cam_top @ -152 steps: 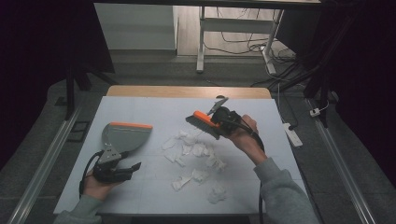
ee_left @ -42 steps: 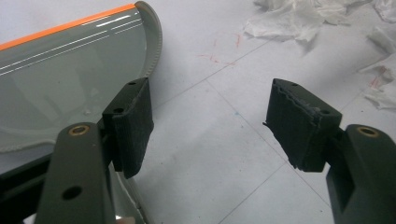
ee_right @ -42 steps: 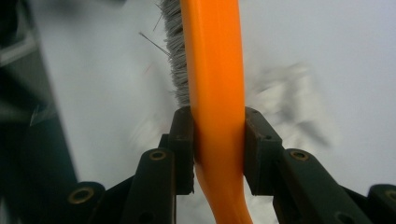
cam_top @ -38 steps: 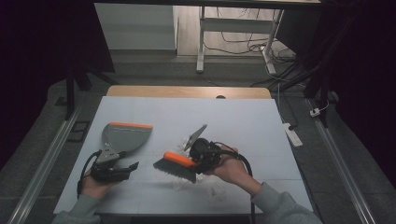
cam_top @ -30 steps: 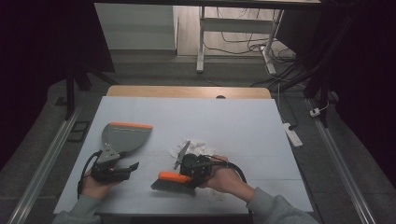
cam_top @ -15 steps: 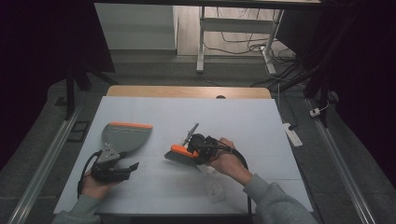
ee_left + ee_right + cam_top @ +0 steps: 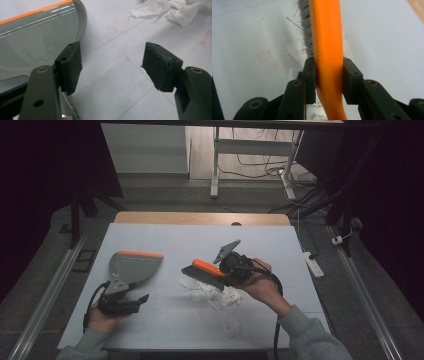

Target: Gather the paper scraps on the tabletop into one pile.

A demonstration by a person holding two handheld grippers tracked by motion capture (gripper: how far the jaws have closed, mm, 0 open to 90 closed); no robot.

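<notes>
Brush (image 7: 204,274), orange-backed with grey bristles, is held above the middle of the table (image 7: 165,232), and we see it clamped by its orange handle between the two jaws of the right gripper (image 7: 231,270). In the right gripper view the handle (image 7: 327,50) runs straight up between the closed jaws, with the grey bristles (image 7: 306,30) fanning to its left. Beneath and just beside the brush head we find a heap of crumpled white paper scraps (image 7: 212,292); from the high view we cannot tell whether the bristles touch them. One further scrap (image 7: 231,324) lies apart, nearer the table's front edge.

At the left of the table we see a grey dustpan (image 7: 131,267) with an orange lip, lying flat with the lip turned away from the person. The left gripper (image 7: 125,304) rests low at the dustpan's handle end. In the left gripper view its jaws stand wide apart with bare table between them, and the left jaw sits just at the rim of the dustpan (image 7: 32,42); the paper scraps (image 7: 160,8) appear farther off at the top of that view.

The right hand (image 7: 260,282) grips its tool from behind, a cable (image 7: 276,320) trailing back past the sleeve. The dustpan and the paper heap lie near each other but apart.
</notes>
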